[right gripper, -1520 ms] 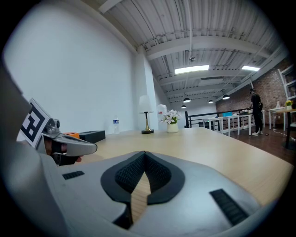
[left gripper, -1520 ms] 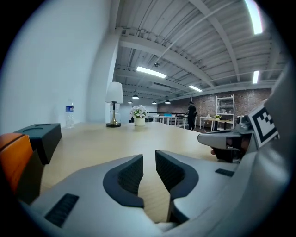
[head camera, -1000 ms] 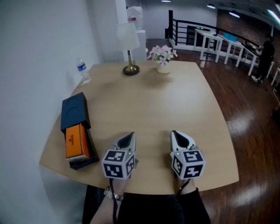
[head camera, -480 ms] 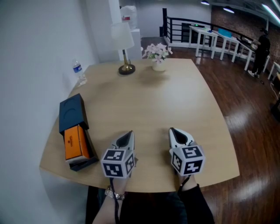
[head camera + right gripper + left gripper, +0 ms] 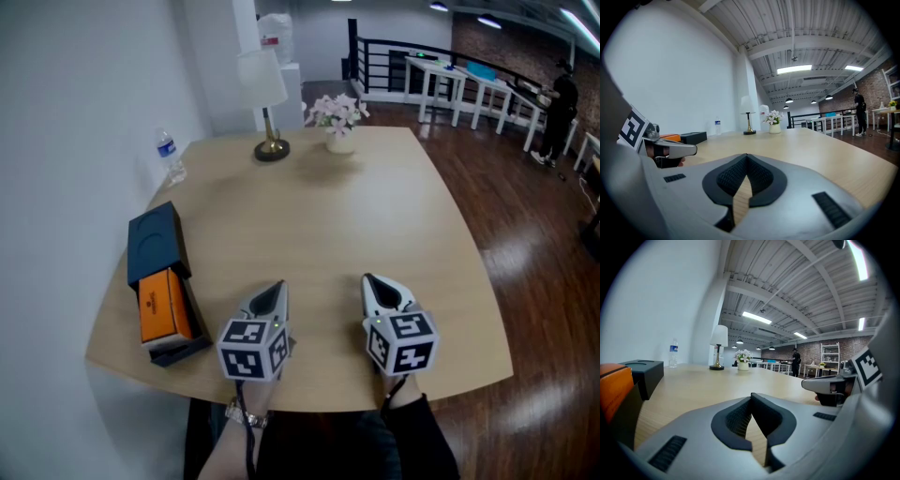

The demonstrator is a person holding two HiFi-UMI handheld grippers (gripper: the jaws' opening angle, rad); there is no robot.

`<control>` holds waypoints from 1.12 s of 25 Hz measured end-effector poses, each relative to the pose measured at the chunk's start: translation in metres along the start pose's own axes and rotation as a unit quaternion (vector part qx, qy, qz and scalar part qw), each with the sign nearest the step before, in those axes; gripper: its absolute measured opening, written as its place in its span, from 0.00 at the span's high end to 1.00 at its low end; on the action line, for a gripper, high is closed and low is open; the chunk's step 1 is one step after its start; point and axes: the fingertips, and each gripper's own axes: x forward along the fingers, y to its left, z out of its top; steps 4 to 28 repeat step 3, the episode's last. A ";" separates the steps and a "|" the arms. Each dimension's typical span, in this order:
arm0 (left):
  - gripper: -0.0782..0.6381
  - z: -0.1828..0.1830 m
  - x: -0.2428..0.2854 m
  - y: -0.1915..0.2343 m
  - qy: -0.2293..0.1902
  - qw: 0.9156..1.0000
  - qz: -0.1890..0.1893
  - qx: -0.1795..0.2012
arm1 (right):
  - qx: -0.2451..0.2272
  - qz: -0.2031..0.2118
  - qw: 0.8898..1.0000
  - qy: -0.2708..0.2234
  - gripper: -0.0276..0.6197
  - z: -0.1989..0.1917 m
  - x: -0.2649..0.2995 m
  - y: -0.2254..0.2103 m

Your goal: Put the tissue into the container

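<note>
Orange pack, judged to be the tissue, lies in a black holder just beside the dark blue box; this fits tissue already placed or awaiting transfer; left gripper and right gripper, right of that box, have jaws pressed together on nothing.

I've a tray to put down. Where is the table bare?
Bare: the middle and right side of the table, from the lamp and flower vase down to the left claw and right claw. Crowded: the left edge, with bottle, dark box and orange box.
</note>
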 end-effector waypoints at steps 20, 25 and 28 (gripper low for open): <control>0.89 0.000 0.000 0.000 -0.001 1.000 0.000 0.000 | -0.001 0.000 1.000 -0.001 0.95 0.000 0.000 0.000; 0.89 0.000 0.000 0.000 -0.001 1.000 0.000 0.000 | -0.001 0.000 1.000 -0.001 0.95 0.000 0.000 0.000; 0.89 0.000 0.000 0.000 -0.001 1.000 0.000 0.000 | -0.001 0.000 1.000 -0.001 0.95 0.000 0.000 0.000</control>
